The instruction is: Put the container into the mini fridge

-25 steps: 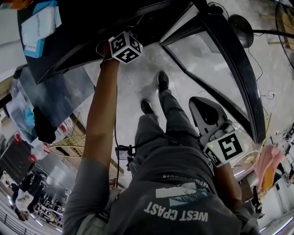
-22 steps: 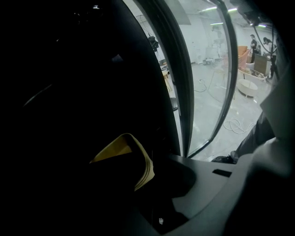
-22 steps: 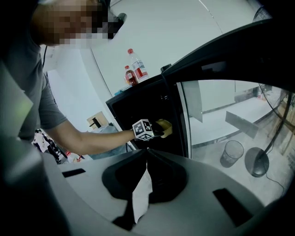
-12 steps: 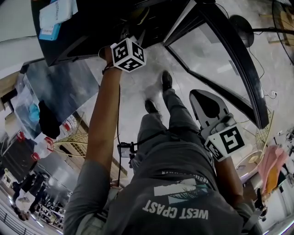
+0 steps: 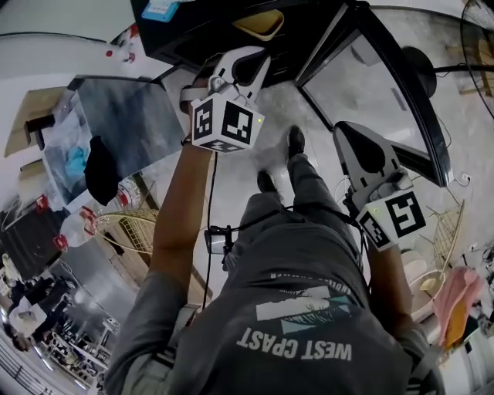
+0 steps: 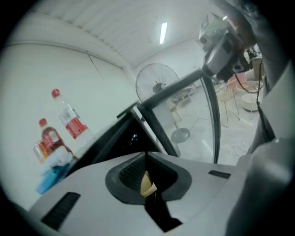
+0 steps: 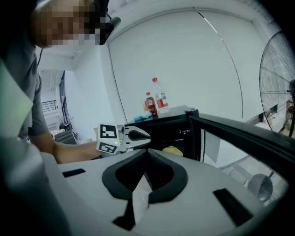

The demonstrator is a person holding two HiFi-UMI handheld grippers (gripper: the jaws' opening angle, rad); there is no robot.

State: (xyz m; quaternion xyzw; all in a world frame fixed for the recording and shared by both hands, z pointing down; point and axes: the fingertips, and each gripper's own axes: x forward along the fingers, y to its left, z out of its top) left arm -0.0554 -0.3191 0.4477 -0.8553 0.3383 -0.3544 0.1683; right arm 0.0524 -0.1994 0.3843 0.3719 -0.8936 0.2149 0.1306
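The black mini fridge point(image 5: 202, 32) stands open at the top of the head view, its glass door point(image 5: 370, 86) swung out to the right. A yellow container point(image 5: 262, 23) lies inside it and also shows as the container point(image 7: 173, 150) in the right gripper view. My left gripper point(image 5: 259, 60) hovers just in front of the fridge opening, jaws shut and holding nothing. That gripper point(image 6: 146, 155) points at the door edge. My right gripper point(image 5: 342, 128) hangs lower right beside the door, shut and empty, facing the fridge point(image 7: 166, 133).
Two red-capped bottles point(image 7: 156, 100) and a blue pack point(image 5: 162, 8) sit on the fridge top. A standing fan point(image 7: 280, 83) is to the right, its base point(image 5: 421, 58) on the floor. Left of me are a reflective panel point(image 5: 116, 123), bottles point(image 5: 123, 194) and a wire basket point(image 5: 127, 231).
My left gripper has drawn back out of the fridge toward me, so its jaws now show. The right gripper has risen a little. The head camera has tilted.
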